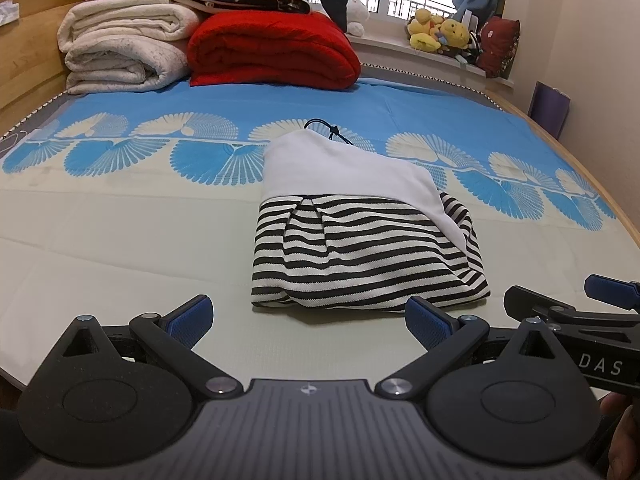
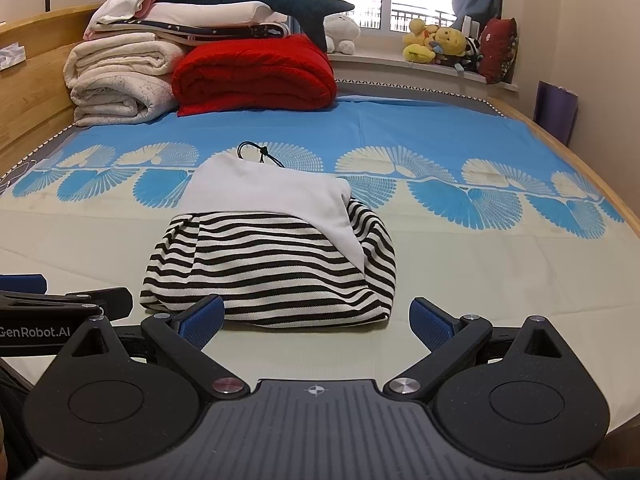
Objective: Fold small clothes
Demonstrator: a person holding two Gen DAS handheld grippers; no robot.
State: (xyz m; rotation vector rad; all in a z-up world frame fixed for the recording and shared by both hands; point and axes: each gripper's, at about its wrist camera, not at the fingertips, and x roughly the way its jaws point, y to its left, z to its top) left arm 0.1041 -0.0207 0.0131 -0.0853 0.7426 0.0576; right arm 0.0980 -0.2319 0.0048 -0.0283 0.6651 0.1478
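A small folded garment point(image 1: 360, 240), black-and-white striped with a plain white panel and a black drawstring at its far end, lies on the bed; it also shows in the right wrist view point(image 2: 276, 264). My left gripper point(image 1: 308, 322) is open and empty, just short of the garment's near edge. My right gripper point(image 2: 316, 320) is open and empty at the garment's near edge, its left fingertip point(image 2: 202, 318) close to the fabric. The right gripper's side shows at the right of the left wrist view point(image 1: 576, 312).
The bed sheet point(image 1: 120, 220) is cream with a blue fan pattern. Folded white blankets point(image 1: 120, 48) and a red blanket point(image 1: 272, 48) are stacked at the headboard end. Plush toys point(image 1: 440, 32) sit on the windowsill. A wooden bed frame point(image 2: 580, 168) edges the right side.
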